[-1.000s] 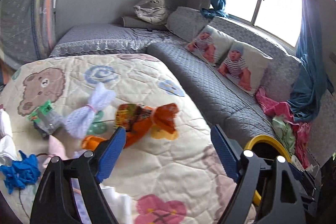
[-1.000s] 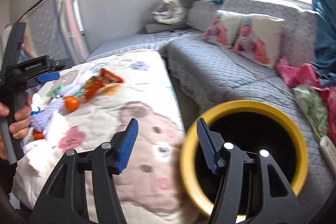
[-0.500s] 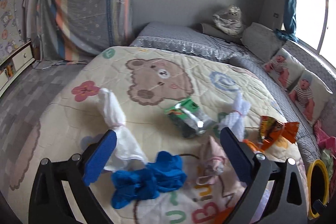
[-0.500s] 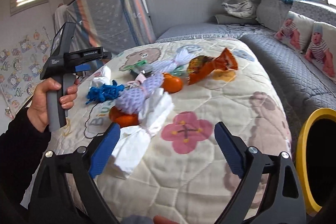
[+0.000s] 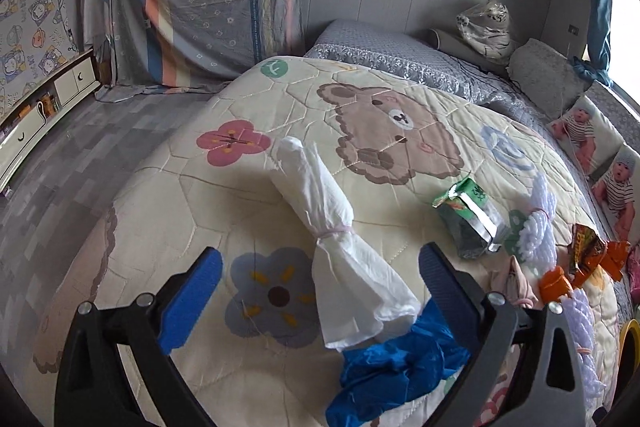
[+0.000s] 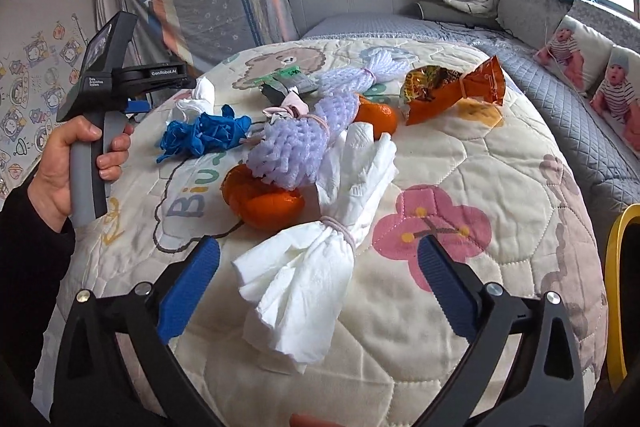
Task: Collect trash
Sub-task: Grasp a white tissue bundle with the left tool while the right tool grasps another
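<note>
A cream quilt [image 5: 248, 211] printed with a bear and flowers covers the bed, with a grey quilted bench and baby-print cushions [image 6: 568, 51] along the window side at 2 o'clock. The trash lies scattered across the quilt. In the left wrist view the left gripper [image 5: 316, 291] stands with its blue pads wide apart and nothing pressed between them; a white tissue bundle tied with a band [image 5: 336, 235] runs from 11 o'clock down into the gap between the fingers, its lower end nearer the right-hand finger. A crumpled blue glove [image 5: 392, 367] lies at 5 o'clock, partly under that finger, and a green and silver wrapper [image 5: 468, 219] sits at 2 o'clock beyond the fingertip. In the right wrist view the right gripper [image 6: 318, 283] is spread just as wide, its jaws having just been opening, and grips nothing; a second tied white tissue bundle [image 6: 320, 255] lies between the fingers, touching neither pad. Just beyond it at 12 o'clock sit two oranges [image 6: 260, 199] under a purple foam net [image 6: 296, 143], with an orange snack bag [image 6: 448, 91] at 1 o'clock. The yellow-rimmed bin [image 6: 614, 267] shows at 3 o'clock off the bed's edge. At 9 o'clock a hand [image 6: 60, 167] holds the other gripper's handle.
</note>
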Demonstrator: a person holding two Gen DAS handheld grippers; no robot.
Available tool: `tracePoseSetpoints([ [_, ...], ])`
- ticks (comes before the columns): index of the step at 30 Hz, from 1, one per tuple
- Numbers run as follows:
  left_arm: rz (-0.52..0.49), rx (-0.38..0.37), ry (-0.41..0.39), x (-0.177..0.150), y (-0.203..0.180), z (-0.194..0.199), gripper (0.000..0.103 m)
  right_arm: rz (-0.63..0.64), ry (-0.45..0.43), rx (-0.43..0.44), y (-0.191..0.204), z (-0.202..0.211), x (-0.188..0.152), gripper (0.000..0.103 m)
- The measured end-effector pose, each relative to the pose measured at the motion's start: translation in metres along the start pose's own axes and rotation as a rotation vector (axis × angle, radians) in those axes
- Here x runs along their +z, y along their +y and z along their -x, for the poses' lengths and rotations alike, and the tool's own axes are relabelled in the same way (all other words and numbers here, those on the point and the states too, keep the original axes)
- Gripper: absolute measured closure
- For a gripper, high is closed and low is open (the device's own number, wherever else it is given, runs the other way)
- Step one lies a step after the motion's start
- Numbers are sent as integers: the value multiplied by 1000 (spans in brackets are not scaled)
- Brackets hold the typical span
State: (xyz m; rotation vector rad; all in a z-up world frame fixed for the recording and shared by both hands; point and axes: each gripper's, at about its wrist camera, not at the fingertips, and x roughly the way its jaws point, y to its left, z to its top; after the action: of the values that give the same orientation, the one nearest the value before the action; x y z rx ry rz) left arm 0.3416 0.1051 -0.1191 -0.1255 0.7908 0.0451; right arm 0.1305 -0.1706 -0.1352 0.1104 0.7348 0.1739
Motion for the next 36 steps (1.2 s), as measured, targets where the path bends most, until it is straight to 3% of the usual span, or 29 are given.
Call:
tracePoseSetpoints([
  [13, 83, -27, 87, 16, -4, -52, 8, -34, 54, -23, -1, -24, -2, 8],
  [18, 98, -35, 120, 15, -6, -67, 28, -49, 77, -26, -4, -32, -3, 9],
  [19, 98, -35, 124, 14, -6, -69, 35, -54, 73, -28, -4, -32, -3, 12],
  [21, 95, -39, 136, 13, -6, -74, 47, -50, 65, -45, -5, -31, -2, 26],
  [23, 99, -45, 152, 10, -4, -81, 61, -41, 72, -49, -4, -34, -2, 29],
  [26, 116, -44, 147, 9, 2, -83, 73, -38, 68, -68, -6, -34, -4, 44],
  [27, 129, -51, 142, 10, 4, -82, 74, -42, 67, -63, -7, -33, -4, 55],
  [30, 148, -73, 131, 13, 8, -73, 76, -52, 66, -52, -10, -29, -4, 72],
  [36, 154, -65, 59, 14, 11, -38, 76, -65, 21, -48, -16, -11, -2, 79],
])
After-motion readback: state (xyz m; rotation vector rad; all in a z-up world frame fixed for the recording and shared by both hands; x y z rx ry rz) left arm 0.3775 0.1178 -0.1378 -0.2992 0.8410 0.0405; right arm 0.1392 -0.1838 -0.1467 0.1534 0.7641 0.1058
